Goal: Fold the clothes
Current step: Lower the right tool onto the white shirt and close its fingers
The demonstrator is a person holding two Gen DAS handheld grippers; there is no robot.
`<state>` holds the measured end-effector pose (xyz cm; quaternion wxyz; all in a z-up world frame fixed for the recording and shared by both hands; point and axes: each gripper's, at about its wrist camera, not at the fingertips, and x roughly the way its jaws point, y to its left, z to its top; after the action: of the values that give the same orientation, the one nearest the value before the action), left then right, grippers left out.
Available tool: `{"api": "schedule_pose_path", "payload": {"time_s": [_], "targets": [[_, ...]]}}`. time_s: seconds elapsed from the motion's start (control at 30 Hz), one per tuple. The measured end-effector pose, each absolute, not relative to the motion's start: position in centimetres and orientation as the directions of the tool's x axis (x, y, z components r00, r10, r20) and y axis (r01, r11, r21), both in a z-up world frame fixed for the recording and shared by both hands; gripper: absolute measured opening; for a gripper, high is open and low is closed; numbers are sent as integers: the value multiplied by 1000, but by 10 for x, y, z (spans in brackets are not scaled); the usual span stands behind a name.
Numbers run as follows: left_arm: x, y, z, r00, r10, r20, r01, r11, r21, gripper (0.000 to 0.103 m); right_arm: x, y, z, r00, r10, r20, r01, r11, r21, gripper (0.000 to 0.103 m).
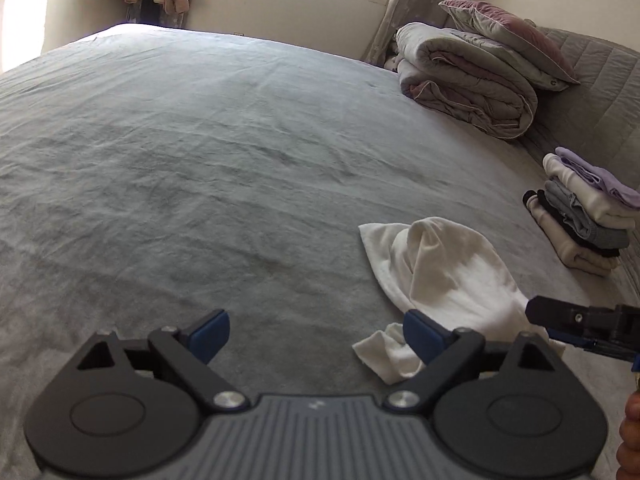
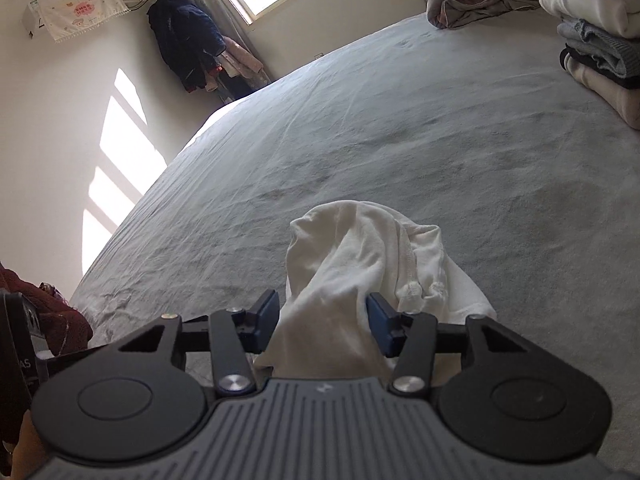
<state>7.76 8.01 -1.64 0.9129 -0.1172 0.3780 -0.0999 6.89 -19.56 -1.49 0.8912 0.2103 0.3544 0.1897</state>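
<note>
A stack (image 1: pixel 588 216) of folded clothes sits at the far right of the bed (image 1: pixel 240 160), near the rolled quilt (image 1: pixel 468 80), so much of the job looks done. One piece is left: a white garment (image 2: pixel 360 280), still bunched in a loose heap on the near right part of the bed. The right gripper (image 2: pixel 322 320) has the garment's near end bulging up between its fingers; the jaws stand at a middling gap, and whether the pads truly press the cloth I cannot tell, though it looks close to a grip. The left gripper (image 1: pixel 316 338) hovers just left of the heap with its jaws wide and only bare sheet between them; one blue pad (image 1: pixel 420 334) lies against a stray white fold. By my reckoning, this garment has yet to be spread flat, folded and added to the stack.
</note>
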Motion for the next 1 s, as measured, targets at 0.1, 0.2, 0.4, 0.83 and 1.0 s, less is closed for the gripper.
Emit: {"api": "schedule_pose_path", "payload": {"time_s": [0.1, 0.2, 0.4, 0.83, 1.0], "targets": [[82, 83, -19, 682, -327, -654, 98, 927, -361, 83, 65, -183, -13, 655, 502, -565, -256, 850, 460, 42], [86, 82, -20, 676, -358, -644, 90, 908, -410, 77, 56, -170, -8, 664, 480, -574, -312, 875, 370, 40], [89, 78, -22, 670, -397, -627, 96, 884, -457, 68, 36, -153, 5, 733, 409, -544, -387, 908, 162, 39], [86, 74, -22, 682, -397, -614, 96, 881, -464, 68, 50, -146, -30, 639, 329, -695, -383, 920, 84, 0], [82, 73, -20, 691, -400, -602, 90, 874, -477, 68, 41, -176, -10, 692, 321, -647, -324, 938, 119, 0]]}}
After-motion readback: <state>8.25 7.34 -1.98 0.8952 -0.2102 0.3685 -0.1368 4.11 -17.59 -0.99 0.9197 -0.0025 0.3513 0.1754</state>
